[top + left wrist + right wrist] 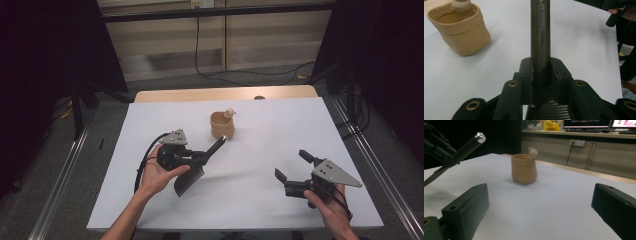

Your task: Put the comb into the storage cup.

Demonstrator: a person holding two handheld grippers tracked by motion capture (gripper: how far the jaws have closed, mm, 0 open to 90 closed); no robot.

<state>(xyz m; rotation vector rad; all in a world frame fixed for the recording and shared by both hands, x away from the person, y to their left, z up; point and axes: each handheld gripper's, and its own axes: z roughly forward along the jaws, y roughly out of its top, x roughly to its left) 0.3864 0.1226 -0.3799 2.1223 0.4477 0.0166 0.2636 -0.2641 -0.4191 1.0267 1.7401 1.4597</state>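
Note:
My left gripper [202,156] [541,72] is shut on a wide flat brush [190,179] at the base of its dark handle [540,37]. The handle is printed "Creative Art". It slants up toward a tan, bag-shaped cup [222,125] [459,30] [524,168], and its shiny end [224,139] [479,137] stops just short of the cup. A small pale knob [230,112] [533,151] sits on the cup's rim. My right gripper [292,164] [539,207] stands open at the front right, low over the table, with nothing between its jaws and facing the cup.
A white sheet [280,130] covers the wooden table [200,94], whose far edge shows behind it. Metal rails [65,170] run along both sides on the floor. Dark curtains flank the area. A cable [142,167] trails from the left gripper.

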